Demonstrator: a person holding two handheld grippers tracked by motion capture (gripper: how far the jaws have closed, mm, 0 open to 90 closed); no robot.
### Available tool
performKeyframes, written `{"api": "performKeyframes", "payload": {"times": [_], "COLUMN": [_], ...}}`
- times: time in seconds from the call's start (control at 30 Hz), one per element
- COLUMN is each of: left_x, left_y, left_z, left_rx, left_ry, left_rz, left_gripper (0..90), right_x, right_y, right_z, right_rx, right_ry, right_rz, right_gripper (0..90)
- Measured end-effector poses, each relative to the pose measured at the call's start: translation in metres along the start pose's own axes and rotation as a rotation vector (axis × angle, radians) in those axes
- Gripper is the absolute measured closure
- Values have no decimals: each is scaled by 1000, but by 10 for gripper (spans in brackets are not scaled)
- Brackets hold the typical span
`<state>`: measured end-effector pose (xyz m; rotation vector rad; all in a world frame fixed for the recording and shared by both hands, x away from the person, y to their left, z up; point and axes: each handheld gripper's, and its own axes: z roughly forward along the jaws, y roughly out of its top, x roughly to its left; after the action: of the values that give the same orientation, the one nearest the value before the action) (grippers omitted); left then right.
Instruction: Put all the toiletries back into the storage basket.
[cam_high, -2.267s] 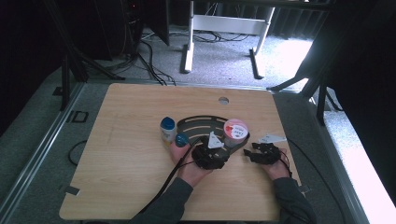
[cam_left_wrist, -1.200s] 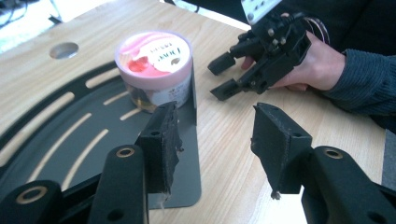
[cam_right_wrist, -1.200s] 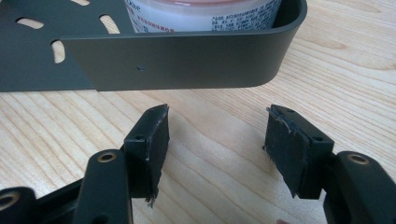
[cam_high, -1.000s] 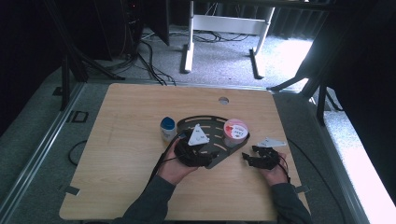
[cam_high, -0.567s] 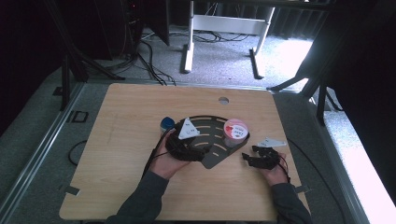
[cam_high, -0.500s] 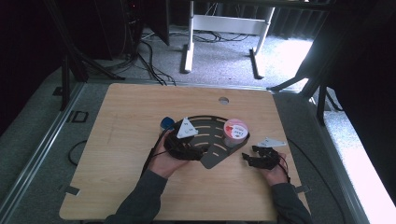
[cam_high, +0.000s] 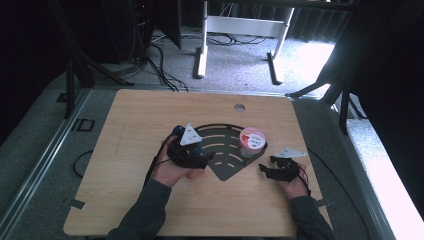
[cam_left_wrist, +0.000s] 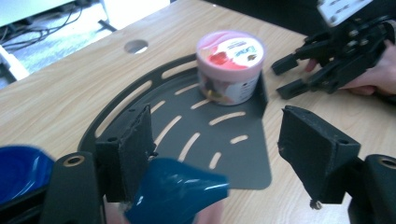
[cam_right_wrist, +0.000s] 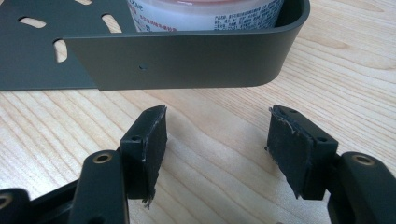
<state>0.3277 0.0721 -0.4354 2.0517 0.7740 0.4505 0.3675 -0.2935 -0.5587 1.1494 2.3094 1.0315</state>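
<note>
The left gripper sits near the middle of the wooden table, at the left edge of the dark fan-shaped tray. In the left gripper view its jaws have just been opening and stand wide apart. A blue cup lies by the left jaw at the bottom of that view. It is blurred, so I cannot tell whether the pad touches it, and the right jaw is well clear of it. The cup seems tipped onto its side, with its long axis running across that view; which end is its mouth I cannot tell. In the high view a bit of blue shows at the far left of the gripper, on the table just off the tray's left edge.

The pink-lidded tub stands upright at the tray's right end, against the raised rim.

The right gripper rests near the table's right edge, just off the tray's right corner. Its jaws are apart with bare wood between them, pointing at the rim and holding nothing.
</note>
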Motion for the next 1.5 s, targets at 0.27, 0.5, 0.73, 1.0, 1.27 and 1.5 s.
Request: {"api": "performKeyframes", "payload": {"times": [0.27, 0.5, 0.73, 1.0, 1.27, 1.5], "left_x": [9, 15, 16, 16, 20, 25], "left_y": [-10, -18, -24, -31, -35, -36], "left_z": [3, 10, 15, 21, 24, 20], "left_rx": [-7, 6, 1, 18, 26, 1], "left_ry": [7, 11, 12, 11, 13, -2], "left_rz": [-12, -27, -20, -28, -41, -61], "left_gripper": [251, 248, 257, 274, 384, 499], "right_x": [0, 0, 0, 0, 0, 0], "right_y": [0, 0, 0, 0, 0, 0], "right_z": [0, 0, 0, 0, 0, 0], "right_rx": [0, 0, 1, 1, -1, 0], "right_ry": [0, 1, 1, 2, 4, 3], "right_rz": [-1, -3, -4, -3, -3, -3], "right_gripper": [371, 370, 369, 367, 366, 366]}}
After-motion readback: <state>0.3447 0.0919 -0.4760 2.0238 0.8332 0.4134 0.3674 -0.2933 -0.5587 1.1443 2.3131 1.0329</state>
